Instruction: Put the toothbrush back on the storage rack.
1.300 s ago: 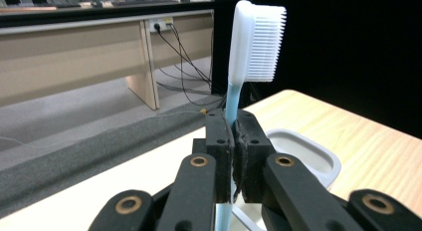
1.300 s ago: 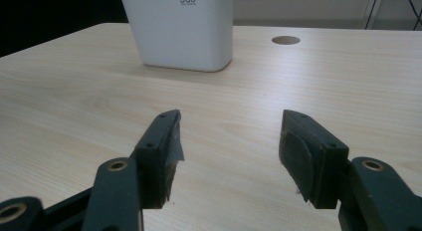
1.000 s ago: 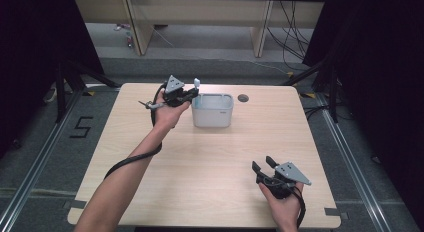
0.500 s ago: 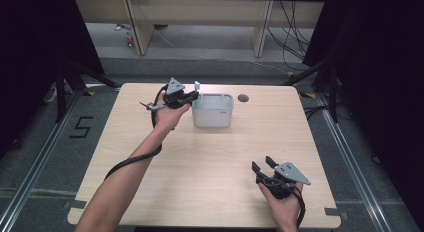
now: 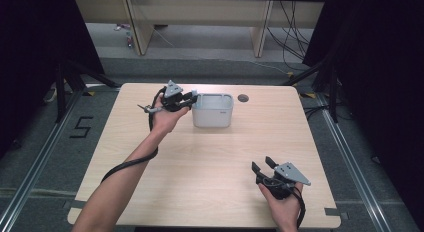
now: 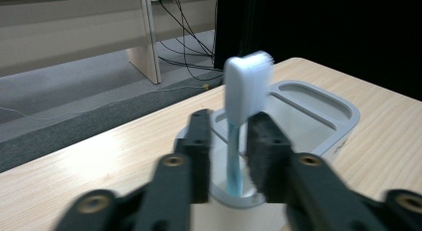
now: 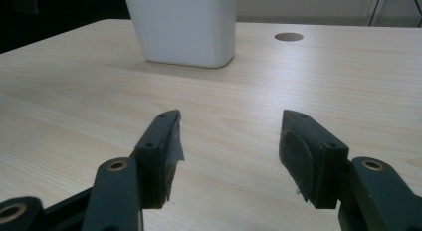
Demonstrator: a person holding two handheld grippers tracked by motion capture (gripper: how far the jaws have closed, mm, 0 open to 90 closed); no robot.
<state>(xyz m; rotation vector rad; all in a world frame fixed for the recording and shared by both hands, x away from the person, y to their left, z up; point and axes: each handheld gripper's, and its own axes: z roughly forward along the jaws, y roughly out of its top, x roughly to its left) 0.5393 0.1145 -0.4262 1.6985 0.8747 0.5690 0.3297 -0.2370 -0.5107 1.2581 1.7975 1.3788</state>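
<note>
The bench (image 5: 200, 157) is a light wood top with rounded corners, seen from above on a dark floor.

Left claw (image 5: 186, 99): held in the person's left hand (image 5: 165, 117) at the far left-centre of the bench, just beside the left wall of the holder (image 5: 213, 110). A black cable (image 5: 131, 159) trails from it along the forearm toward the near edge. In the left gripper view, the left claw (image 6: 226, 141) has its jaws drawn close on either side of the toothbrush (image 6: 243, 106). The right jaw appears to touch the handle; a narrow gap shows at the left jaw. Whether the brush is clamped cannot be told. The brush stands upright, white bristle head at the top, light blue handle running down into the round slot at the near end of the holder (image 6: 318, 104). The head is above the jaw tips. The view is slightly blurred.

Holder: a white, rounded-rectangular tub standing at the far centre of the bench. Its top carries the round slot and two larger open compartments beyond it. In the right gripper view, the holder (image 7: 181, 27) shows small dark lettering on its wall.

A round cable hole (image 5: 243, 98) lies in the bench just right of the holder, apart from it.

Right claw (image 5: 262, 164): held in the right hand (image 5: 282, 204) at the near right of the bench, well apart from the holder. In the right gripper view, the right claw (image 7: 229, 136) has its jaws spread wide with bare bench between them, gripping nothing.
</note>
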